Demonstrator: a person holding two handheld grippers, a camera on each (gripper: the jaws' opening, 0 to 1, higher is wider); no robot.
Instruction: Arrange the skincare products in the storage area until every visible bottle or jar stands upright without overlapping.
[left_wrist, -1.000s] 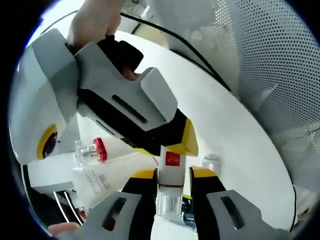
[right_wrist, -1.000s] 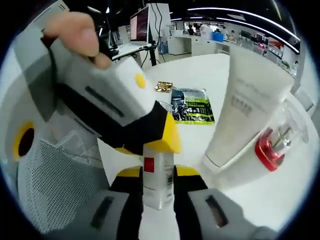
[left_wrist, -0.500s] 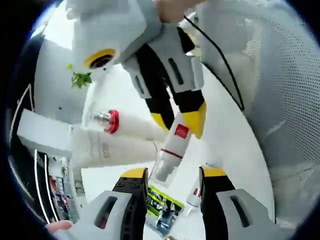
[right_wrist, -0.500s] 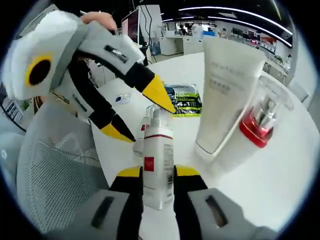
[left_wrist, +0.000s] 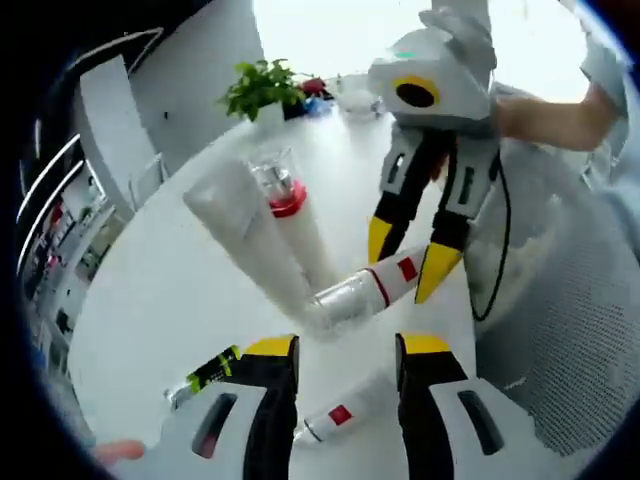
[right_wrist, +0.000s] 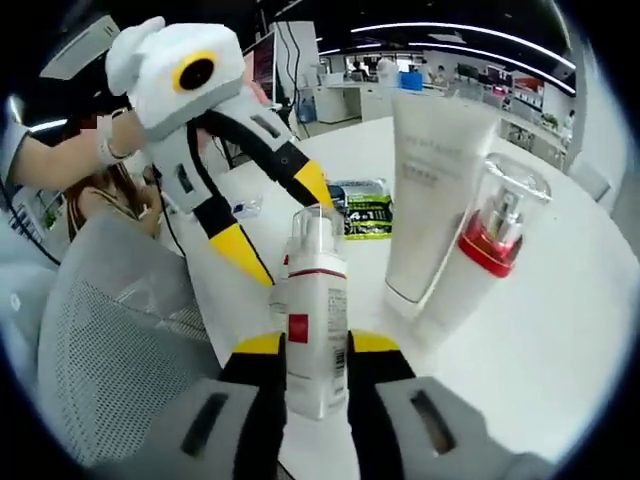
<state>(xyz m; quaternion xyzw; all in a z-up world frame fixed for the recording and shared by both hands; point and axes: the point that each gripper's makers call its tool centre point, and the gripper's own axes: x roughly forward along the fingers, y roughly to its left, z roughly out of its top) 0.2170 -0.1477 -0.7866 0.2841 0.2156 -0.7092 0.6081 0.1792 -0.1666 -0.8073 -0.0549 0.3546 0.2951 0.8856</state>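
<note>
My right gripper (right_wrist: 308, 345) is shut on a white pump bottle (right_wrist: 317, 320) with a red label and clear cap, holding it above the white table (right_wrist: 560, 330). In the left gripper view that bottle (left_wrist: 370, 290) lies slanted between the right gripper's (left_wrist: 408, 258) yellow tips. My left gripper (left_wrist: 347, 350) is open, with nothing between its jaws, and stands a little away from the bottle's cap end (right_wrist: 275, 220). A white tube (right_wrist: 430, 200) (left_wrist: 250, 240) stands on its cap. Beside it stands a clear-capped bottle with a red collar (right_wrist: 495, 240) (left_wrist: 280, 185). A small white bottle (left_wrist: 335, 420) lies on the table.
A green-and-black sachet (right_wrist: 365, 215) (left_wrist: 205, 370) lies flat on the table. A white mesh chair (right_wrist: 110, 340) stands close at the table's edge. A potted plant (left_wrist: 265, 85) sits at the far side. A person's arm (left_wrist: 545, 115) holds the right gripper.
One second ago my left jaws were around the bottle's clear cap. They have opened and drawn back from it. The right gripper has kept the bottle.
</note>
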